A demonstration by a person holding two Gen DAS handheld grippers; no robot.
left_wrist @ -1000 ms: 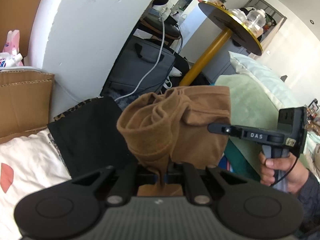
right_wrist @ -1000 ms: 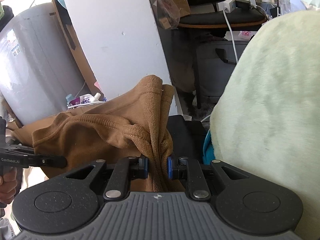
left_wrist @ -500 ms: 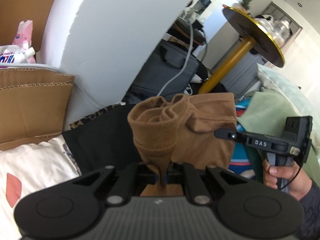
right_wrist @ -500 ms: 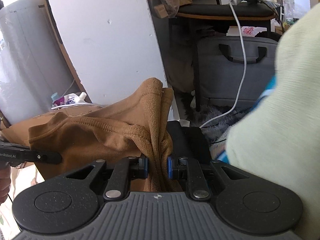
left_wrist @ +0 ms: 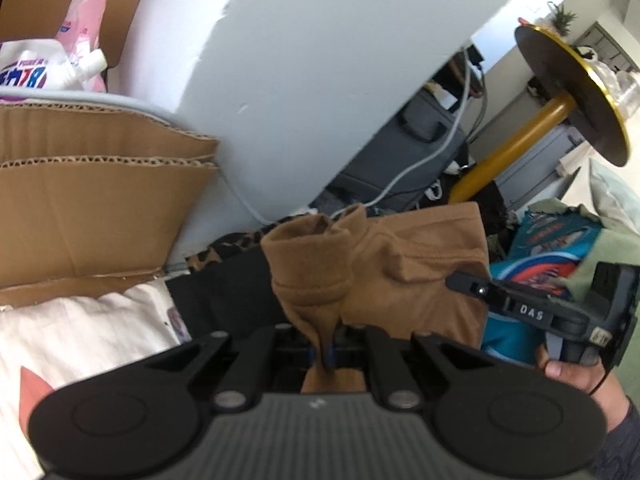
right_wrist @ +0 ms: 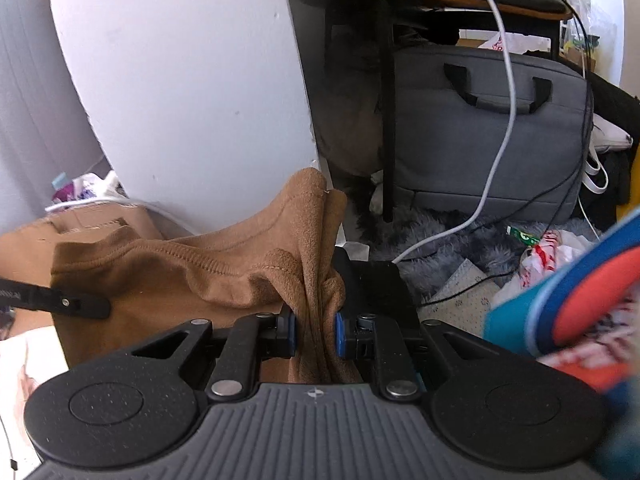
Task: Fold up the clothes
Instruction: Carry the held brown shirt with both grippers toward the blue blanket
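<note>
A brown knit garment (left_wrist: 384,276) hangs bunched between both grippers. My left gripper (left_wrist: 328,354) is shut on one gathered edge of it, the cloth pinched between its blue pads. In the right wrist view my right gripper (right_wrist: 316,334) is shut on a thicker fold of the same brown garment (right_wrist: 224,276). The right gripper (left_wrist: 520,312), held by a hand (left_wrist: 568,372), shows at the right of the left wrist view, and a finger of the left gripper (right_wrist: 60,302) pokes in at the left of the right wrist view. A black garment (left_wrist: 224,292) and a white one (left_wrist: 80,332) lie beneath.
A white wall panel (left_wrist: 320,60) stands close ahead, with cardboard boxes (left_wrist: 92,208) to its left. A grey laptop bag (right_wrist: 492,132), cables (right_wrist: 500,120) and a fluffy grey rug (right_wrist: 432,248) lie beyond. A blue and orange printed cloth (right_wrist: 568,296) crowds the right. A round yellow-legged table (left_wrist: 568,92) stands far right.
Both grippers moved forward and down with the brown garment still held. The wall, boxes and grey bag came closer. The pale green blanket slid out of the right wrist view; the blue and orange cloth replaced it.
</note>
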